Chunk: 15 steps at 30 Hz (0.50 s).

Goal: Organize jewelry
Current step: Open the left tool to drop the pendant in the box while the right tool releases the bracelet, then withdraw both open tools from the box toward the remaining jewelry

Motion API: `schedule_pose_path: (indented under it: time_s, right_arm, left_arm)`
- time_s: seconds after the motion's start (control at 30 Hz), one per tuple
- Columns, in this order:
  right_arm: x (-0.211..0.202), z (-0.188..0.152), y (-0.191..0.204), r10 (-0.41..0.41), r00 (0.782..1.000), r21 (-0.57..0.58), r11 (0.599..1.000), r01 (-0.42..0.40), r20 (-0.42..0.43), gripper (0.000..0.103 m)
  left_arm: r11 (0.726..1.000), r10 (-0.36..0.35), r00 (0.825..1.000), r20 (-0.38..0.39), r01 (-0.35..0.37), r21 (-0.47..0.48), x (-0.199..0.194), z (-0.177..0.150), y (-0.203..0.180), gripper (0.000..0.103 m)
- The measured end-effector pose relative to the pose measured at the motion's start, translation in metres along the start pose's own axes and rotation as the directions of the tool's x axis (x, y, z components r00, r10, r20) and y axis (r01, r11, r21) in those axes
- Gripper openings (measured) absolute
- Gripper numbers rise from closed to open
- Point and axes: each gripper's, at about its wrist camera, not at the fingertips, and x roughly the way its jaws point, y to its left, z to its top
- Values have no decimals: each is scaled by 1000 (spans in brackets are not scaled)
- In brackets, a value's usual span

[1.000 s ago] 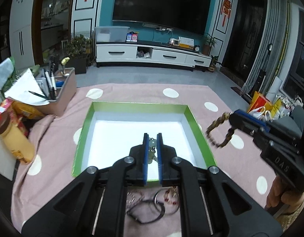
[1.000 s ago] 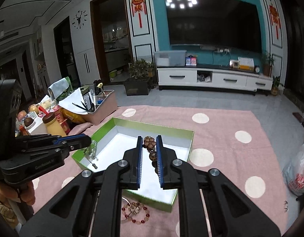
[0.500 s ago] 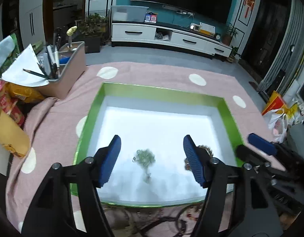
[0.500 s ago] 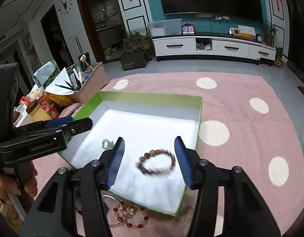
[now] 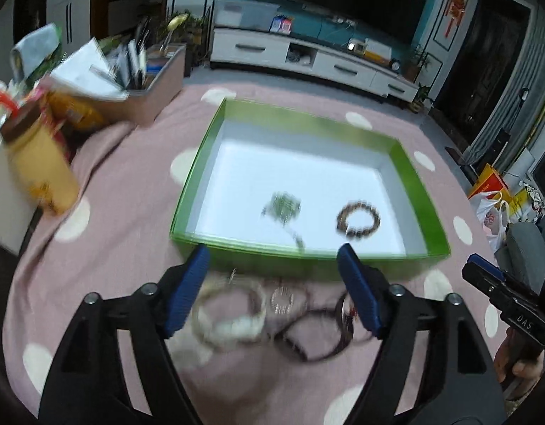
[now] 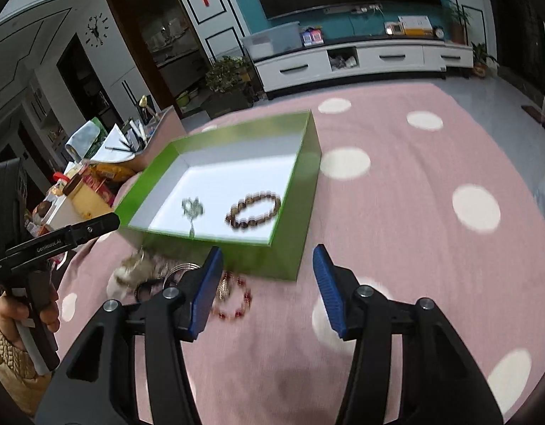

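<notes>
A green box point(image 5: 410, 173) with a white floor sits on the pink dotted cloth. Inside it lie a brown bead bracelet point(image 5: 343, 225) point(image 6: 237, 209) and a small green-silver piece point(image 5: 281, 207) point(image 6: 191, 207). In front of the box lies a loose pile: a white bead bracelet point(image 5: 233, 329), a black cord loop point(image 5: 308, 354), silver bangles point(image 6: 182, 269) and a red bead bracelet point(image 6: 233, 313). My left gripper point(image 5: 273, 248) hangs over this pile, its jaws opening and gripping nothing. To the right of the pile my right gripper point(image 6: 267, 248) stands open and empty.
A tan organiser with pens and papers point(image 5: 159, 85) and a yellow bottle point(image 5: 42, 163) stand to the left of the box. The pink cloth point(image 6: 414, 212) stretches on to the right. A hand holds each gripper handle at the picture edges.
Both grippers were shut on jewelry above the box. They opened, the pieces landed inside, and both have since drawn back and down toward the pile in front.
</notes>
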Motion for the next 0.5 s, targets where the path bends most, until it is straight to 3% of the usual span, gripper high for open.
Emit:
schedule_pose_path:
  time_s: [0.27, 0.5]
  right_arm:
    - [-10, -30, 20, 28, 999, -12, 1000, -28, -43, 56]
    - [-14, -48, 34, 27, 997, -50, 998, -31, -72, 62]
  left_arm:
    - [998, 55, 997, -51, -57, -39, -20, -44, 16, 89]
    - [999, 35, 997, -69, -37, -35, -33, -66, 14, 93]
